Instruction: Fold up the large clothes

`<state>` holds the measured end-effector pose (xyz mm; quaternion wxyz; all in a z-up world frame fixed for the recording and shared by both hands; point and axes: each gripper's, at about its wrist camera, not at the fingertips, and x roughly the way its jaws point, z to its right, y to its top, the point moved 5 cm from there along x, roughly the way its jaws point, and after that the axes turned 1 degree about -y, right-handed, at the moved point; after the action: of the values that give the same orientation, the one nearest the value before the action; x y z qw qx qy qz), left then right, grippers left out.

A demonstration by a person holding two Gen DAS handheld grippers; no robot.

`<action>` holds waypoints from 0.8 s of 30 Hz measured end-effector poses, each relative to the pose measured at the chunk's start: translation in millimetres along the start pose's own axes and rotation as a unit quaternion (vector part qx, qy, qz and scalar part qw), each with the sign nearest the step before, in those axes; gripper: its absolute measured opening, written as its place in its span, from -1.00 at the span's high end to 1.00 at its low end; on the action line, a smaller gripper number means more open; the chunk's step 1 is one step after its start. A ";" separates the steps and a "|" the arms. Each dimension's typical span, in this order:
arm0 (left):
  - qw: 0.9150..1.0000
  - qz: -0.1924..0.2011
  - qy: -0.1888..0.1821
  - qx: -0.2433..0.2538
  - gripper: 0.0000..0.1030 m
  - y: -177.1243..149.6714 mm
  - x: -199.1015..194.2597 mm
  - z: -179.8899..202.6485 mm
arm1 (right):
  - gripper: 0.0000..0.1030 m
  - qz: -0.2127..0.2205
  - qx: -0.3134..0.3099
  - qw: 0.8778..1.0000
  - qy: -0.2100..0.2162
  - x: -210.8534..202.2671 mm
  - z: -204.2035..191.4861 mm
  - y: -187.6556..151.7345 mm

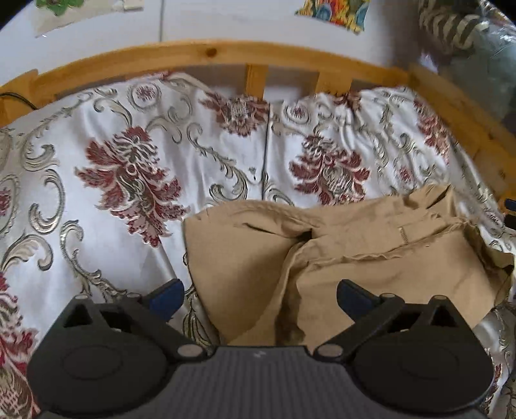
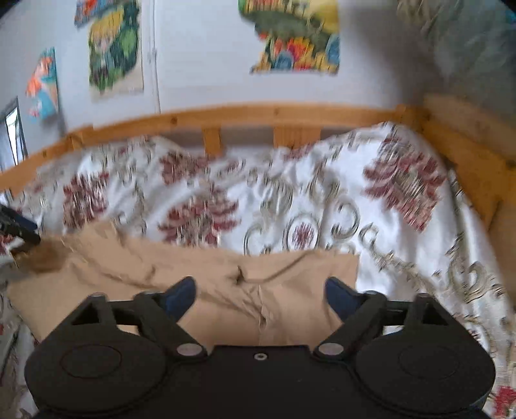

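Observation:
Tan trousers (image 1: 354, 258) lie folded and creased on a floral bedspread (image 1: 129, 167). In the left wrist view they fill the lower right, with a pocket slit and a raw hem showing. My left gripper (image 1: 259, 298) is open and empty, just above the garment's left part. In the right wrist view the trousers (image 2: 225, 283) lie across the lower left, fly seam toward me. My right gripper (image 2: 259, 296) is open and empty above them. That view is blurred.
A wooden bed rail (image 1: 209, 53) runs along the far side and continues down the right (image 2: 464, 154). Colourful pictures (image 2: 116, 48) hang on the white wall. A striped and grey bundle (image 1: 458, 29) sits at the far right corner.

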<state>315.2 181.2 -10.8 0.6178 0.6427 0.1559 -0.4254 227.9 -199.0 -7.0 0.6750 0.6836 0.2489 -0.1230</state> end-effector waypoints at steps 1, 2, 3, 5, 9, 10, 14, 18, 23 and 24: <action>1.000 0.007 0.002 -0.002 -0.99 -2.7 -4.6 -1.4 | -0.92 0.012 -0.004 1.000 -0.006 -11.1 -0.7 0.0; 1.000 0.015 0.003 -0.006 -0.99 -6.0 -9.0 -3.1 | -0.94 0.028 -0.008 0.999 -0.016 -24.7 -1.1 -1.6; 1.000 0.025 0.003 -0.015 -0.99 -10.3 -13.9 -5.6 | -0.99 0.040 -0.010 0.999 -0.024 -34.9 -1.4 -4.1; 0.998 0.044 0.000 -0.041 -0.99 -20.4 -22.3 -11.6 | -0.99 0.068 -0.004 0.997 -0.042 -59.5 -2.2 -14.4; 0.995 0.056 0.004 -0.077 -0.99 -43.5 -22.9 -17.2 | -0.99 0.083 0.008 0.993 -0.084 -85.5 2.4 -52.9; 0.996 0.051 0.013 -0.076 -0.99 -49.8 -19.3 -17.3 | -0.99 0.072 0.002 0.993 -0.093 -84.6 4.7 -61.9; 0.995 0.038 0.067 -0.067 -0.93 -66.1 -1.1 -18.9 | -0.98 -0.013 -0.062 0.994 -0.091 -63.3 11.7 -96.2; 0.989 0.027 0.087 -0.115 -0.29 -70.9 14.9 -31.1 | -0.65 -0.038 -0.115 0.985 -0.123 -38.9 14.8 -115.9; 0.982 0.017 0.076 -0.175 0.92 -79.1 25.0 -45.5 | -0.14 0.023 -0.073 0.985 -0.153 -31.7 32.7 -95.1; 0.980 0.014 0.074 -0.186 0.94 -81.3 25.0 -48.7 | 0.35 0.025 -0.062 0.986 -0.151 -28.7 36.0 -92.9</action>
<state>288.2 233.4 -89.2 0.7194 0.5483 0.2685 -0.3312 162.6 -242.7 -74.7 0.7488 0.6198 0.1348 -0.1921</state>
